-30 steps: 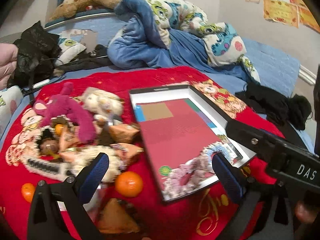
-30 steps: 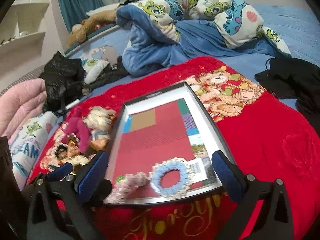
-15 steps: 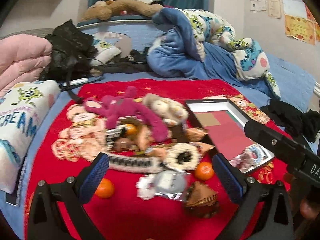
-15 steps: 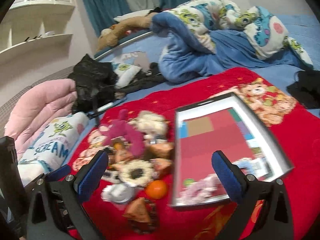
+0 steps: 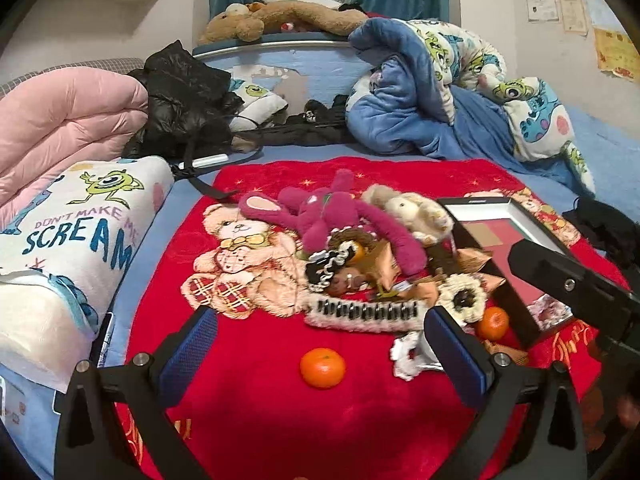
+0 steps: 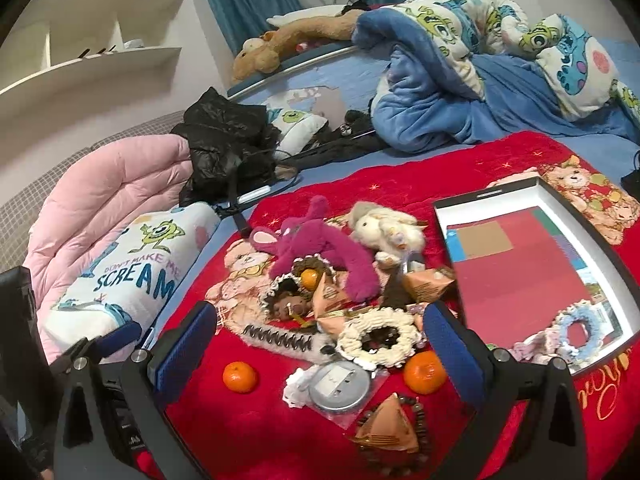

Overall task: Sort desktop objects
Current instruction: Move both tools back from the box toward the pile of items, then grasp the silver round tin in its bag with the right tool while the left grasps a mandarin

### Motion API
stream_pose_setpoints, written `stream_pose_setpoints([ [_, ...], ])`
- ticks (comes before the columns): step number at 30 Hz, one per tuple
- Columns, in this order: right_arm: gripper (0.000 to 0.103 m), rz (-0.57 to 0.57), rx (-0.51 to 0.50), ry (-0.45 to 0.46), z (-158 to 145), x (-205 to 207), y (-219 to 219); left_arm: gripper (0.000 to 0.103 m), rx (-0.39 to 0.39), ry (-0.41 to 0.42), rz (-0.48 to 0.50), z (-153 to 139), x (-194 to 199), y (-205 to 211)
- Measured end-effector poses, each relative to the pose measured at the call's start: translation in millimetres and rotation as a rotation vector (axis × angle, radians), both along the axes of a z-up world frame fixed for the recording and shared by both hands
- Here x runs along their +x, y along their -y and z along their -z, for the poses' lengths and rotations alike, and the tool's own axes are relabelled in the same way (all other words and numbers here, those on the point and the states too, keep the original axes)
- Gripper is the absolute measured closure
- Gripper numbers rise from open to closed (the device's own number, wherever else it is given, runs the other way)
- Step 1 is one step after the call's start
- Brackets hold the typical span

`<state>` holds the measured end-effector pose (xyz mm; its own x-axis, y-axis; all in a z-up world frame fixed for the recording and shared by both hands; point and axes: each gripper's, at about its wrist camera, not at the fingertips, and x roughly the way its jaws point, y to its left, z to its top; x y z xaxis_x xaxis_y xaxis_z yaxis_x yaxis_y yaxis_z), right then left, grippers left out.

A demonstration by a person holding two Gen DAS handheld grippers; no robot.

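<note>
Both views swung left; tray (image 6: 592, 248) holds scrunchies (image 6: 576, 330).

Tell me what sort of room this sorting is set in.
Most likely a bedroom, with the sorting done on a bed: a rumpled blue cartoon-print duvet, a folded pink quilt, and a long plush dog lying along the headboard before teal curtains.
</note>
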<state>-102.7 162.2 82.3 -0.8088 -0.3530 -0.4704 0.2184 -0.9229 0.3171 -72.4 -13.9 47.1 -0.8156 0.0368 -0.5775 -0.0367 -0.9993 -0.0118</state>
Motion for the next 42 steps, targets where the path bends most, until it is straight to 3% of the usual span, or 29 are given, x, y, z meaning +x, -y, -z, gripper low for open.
stream_pose_setpoints([
  [11,0.0,-0.022,0.017,0.062,19,-9,3,0.0,-0.039,0.067,0.008,26,-9,3],
  [26,0.0,-0.052,-0.048,0.193,46,-19,-1,0.0,-0.013,0.148,0.019,54,-24,4],
  [35,0.016,-0.09,-0.155,0.291,64,-26,-5,0.0,-0.026,0.189,0.033,68,-33,-1],
  [42,0.019,-0.125,-0.208,0.34,73,-29,-1,0.0,-0.042,0.21,0.028,76,-40,-3],
])
